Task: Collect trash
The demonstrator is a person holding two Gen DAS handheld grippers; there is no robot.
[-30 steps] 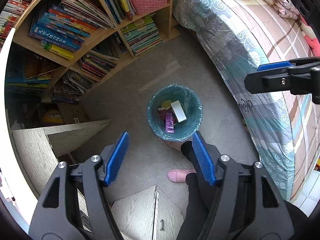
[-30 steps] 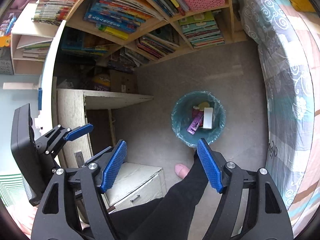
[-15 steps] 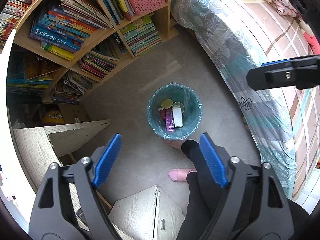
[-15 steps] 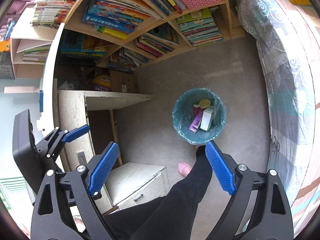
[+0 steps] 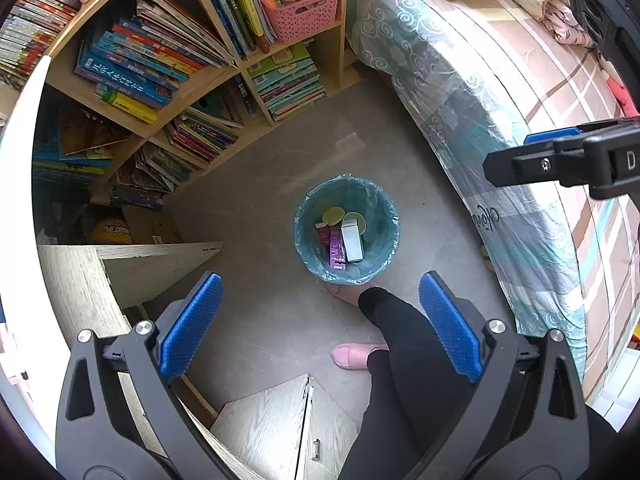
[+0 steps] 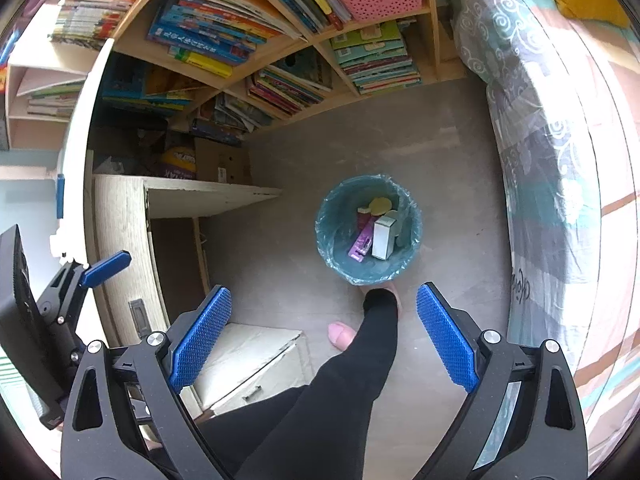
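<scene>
A round trash bin (image 5: 316, 256) lined with a teal bag stands on the grey floor; it also shows in the right wrist view (image 6: 332, 256). Inside lie a white box (image 5: 352, 240), a purple packet (image 5: 337, 250), a red packet and yellow-green round pieces. My left gripper (image 5: 320, 320) is open and empty, high above the floor, just short of the bin. My right gripper (image 6: 324, 324) is open and empty, also high above and short of the bin. The right gripper's side shows in the left wrist view (image 5: 560, 156).
A wooden bookshelf (image 5: 224, 68) full of books stands at the back with a pink basket (image 5: 304, 12). A bed (image 5: 520, 128) with patterned sheet runs along the right. A light wood desk and cabinet (image 5: 276, 432) sit left and below. The person's leg (image 5: 404, 360) and pink slippers stand beside the bin.
Both grippers' jaws have opened wider. The white box has settled deeper into the bin beside the purple packet. Both cameras have shifted slightly.
</scene>
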